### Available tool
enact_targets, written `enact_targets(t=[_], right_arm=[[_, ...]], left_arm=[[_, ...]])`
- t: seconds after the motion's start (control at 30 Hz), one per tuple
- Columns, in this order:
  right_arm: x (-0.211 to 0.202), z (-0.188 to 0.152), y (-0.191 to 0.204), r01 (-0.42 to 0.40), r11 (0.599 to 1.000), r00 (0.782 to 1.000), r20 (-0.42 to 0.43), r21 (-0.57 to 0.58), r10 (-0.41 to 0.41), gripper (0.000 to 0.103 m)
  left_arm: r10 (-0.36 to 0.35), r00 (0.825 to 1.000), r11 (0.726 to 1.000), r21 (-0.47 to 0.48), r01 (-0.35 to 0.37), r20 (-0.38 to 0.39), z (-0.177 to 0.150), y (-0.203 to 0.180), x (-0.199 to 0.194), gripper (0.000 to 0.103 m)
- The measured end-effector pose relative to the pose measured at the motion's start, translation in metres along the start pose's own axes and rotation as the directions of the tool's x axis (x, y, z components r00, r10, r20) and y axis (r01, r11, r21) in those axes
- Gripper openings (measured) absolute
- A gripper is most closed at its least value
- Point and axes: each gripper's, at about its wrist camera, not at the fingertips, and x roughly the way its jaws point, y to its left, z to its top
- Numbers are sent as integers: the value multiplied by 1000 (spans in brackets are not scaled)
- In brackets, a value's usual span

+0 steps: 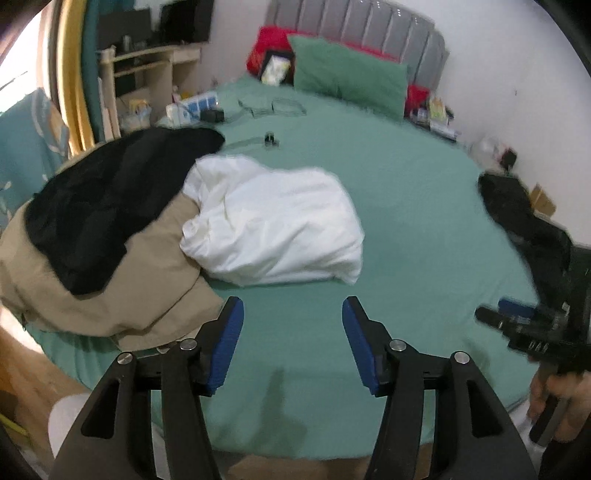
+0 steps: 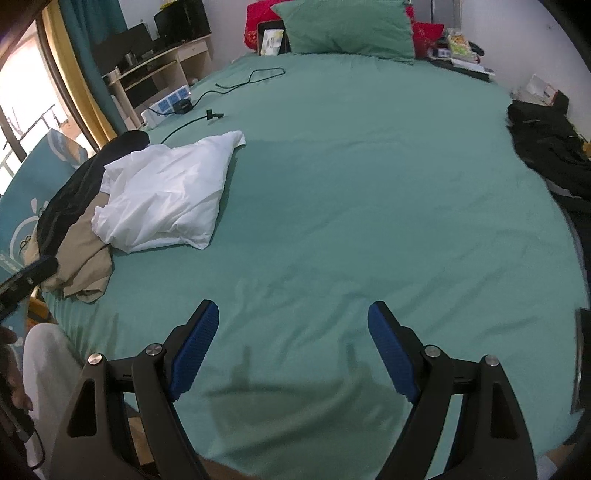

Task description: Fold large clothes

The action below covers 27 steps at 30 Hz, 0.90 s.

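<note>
A folded white garment (image 1: 273,218) lies on the green bed sheet (image 1: 406,206), left of centre. To its left is a heap with a beige garment (image 1: 122,288) under a black one (image 1: 103,206). The same white garment (image 2: 166,195), beige garment (image 2: 83,258) and black garment (image 2: 66,199) show at the left in the right wrist view. My left gripper (image 1: 292,312) is open and empty above the sheet, just in front of the white garment. My right gripper (image 2: 293,314) is open and empty over the bare sheet (image 2: 351,184); it also shows at the right edge of the left wrist view (image 1: 517,321).
A green pillow (image 2: 347,29) and red items (image 2: 258,18) lie at the headboard. A black cable (image 2: 236,83), charger and power strip (image 2: 168,103) lie at the far left of the bed. Dark clothing (image 2: 550,155) sits at the bed's right edge. A desk (image 1: 147,74) stands far left.
</note>
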Motion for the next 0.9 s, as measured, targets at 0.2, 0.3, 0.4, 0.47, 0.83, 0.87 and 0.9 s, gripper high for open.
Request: enact_targets(t=[0.2,0.3,0.4,0.47,0.83,0.87,0.9], right_arm=[[-35,-10,-11,35,999,998,51,18,-35,83],[-51,-12,-15,44,999,996,75,27,-46,83],[-68,-12,-17,59,998,992,108,26,-62,83],[-81,-11,-20,69,997,989,130,34,-73,83],[-151,2,-29,103,993,953,280,53,-114,83],[-157,3,-29,104,993,949,292,55,-116,83],[-161,4,-29,105,993,946,301,54,-116,83]], left_arm=[[-23,996,1000,-3,24,83,-1,-17,-33,65],[-16,993,1000,-2,16,116,0,-24,-49,66],[-1,987,999,37,-5,162,0,-36,-67,66],[15,985,998,58,-26,174,2,-42,-74,66],[2,963,993,112,-33,269,20,-68,-113,66],[-2,961,993,118,-31,277,21,-70,-117,66],[-9,959,992,123,-27,284,23,-72,-120,66]])
